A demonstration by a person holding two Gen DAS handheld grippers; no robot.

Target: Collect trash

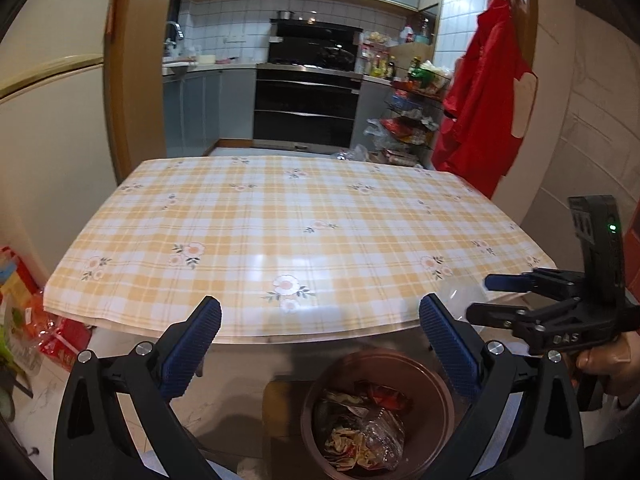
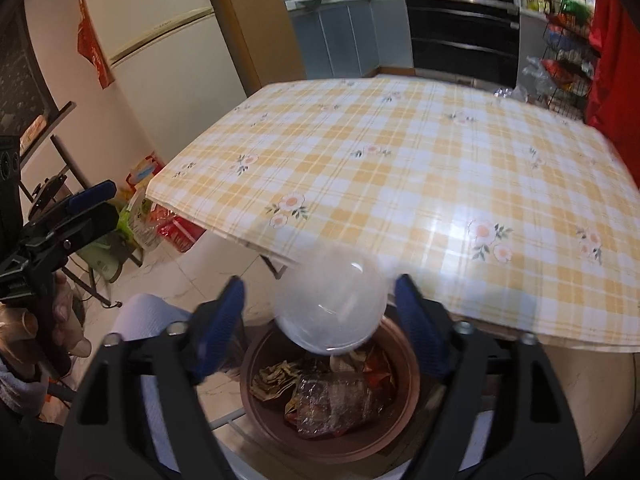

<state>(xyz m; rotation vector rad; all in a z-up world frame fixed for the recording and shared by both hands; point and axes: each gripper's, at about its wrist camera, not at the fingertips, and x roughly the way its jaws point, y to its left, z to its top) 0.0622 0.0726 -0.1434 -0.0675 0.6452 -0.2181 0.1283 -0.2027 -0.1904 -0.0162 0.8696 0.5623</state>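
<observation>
Two claws hovering above the round brown plastic trash bin [image 2: 404, 412], already holding crumpled wrappers and clear film: the right gripper [image 2: 320, 316] spreading its blue pads on either side of the clear domed plastic lid [image 2: 330, 308], apparently letting go, no pad visibly pressing on it, the left gripper [image 1: 320, 344] gaping wide with nothing in it. Judging the drop step nearly done, next calling for lifting away and scanning for more rubbish. Right wrist view showing the lid poised over the bin mouth; left wrist view only glimpsing it by the yellow checked floral tablecloth [image 1: 280, 216] edge, while showing that cloth bare.
</observation>
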